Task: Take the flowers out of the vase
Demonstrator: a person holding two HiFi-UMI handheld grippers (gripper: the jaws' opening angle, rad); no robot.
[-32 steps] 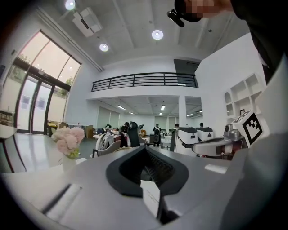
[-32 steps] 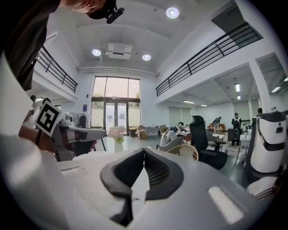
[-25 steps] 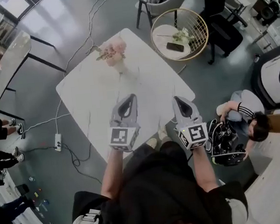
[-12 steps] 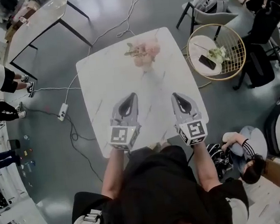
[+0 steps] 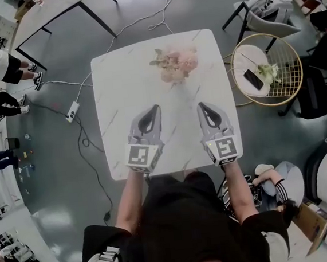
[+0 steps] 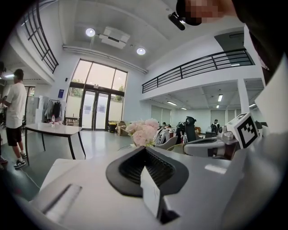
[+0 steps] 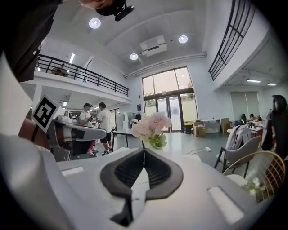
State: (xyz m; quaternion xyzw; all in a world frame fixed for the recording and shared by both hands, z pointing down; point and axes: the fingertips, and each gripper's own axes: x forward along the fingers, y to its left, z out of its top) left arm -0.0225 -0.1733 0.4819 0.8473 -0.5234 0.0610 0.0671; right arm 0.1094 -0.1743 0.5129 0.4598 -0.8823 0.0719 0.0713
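Note:
A bunch of pale pink flowers point(image 5: 176, 64) stands at the far side of the white marble table point(image 5: 113, 86); its vase is hidden under the blooms in the head view. The flowers point(image 6: 143, 131) show beyond the left jaws, and the flowers point(image 7: 150, 128) stand straight ahead in the right gripper view. My left gripper point(image 5: 155, 107) and right gripper point(image 5: 201, 105) hover side by side over the near half of the table, both shut and empty, well short of the flowers.
A round wire side table point(image 5: 267, 68) with a phone and a sprig stands right of the table, with a chair point(image 5: 264, 8) behind it. A cable and power strip point(image 5: 72, 111) lie on the floor at left. People stand at far left; a person point(image 5: 269, 180) crouches near right.
The table has swung square in front of me and the view has shifted. Both grippers now hover further over the tabletop, still shut and empty.

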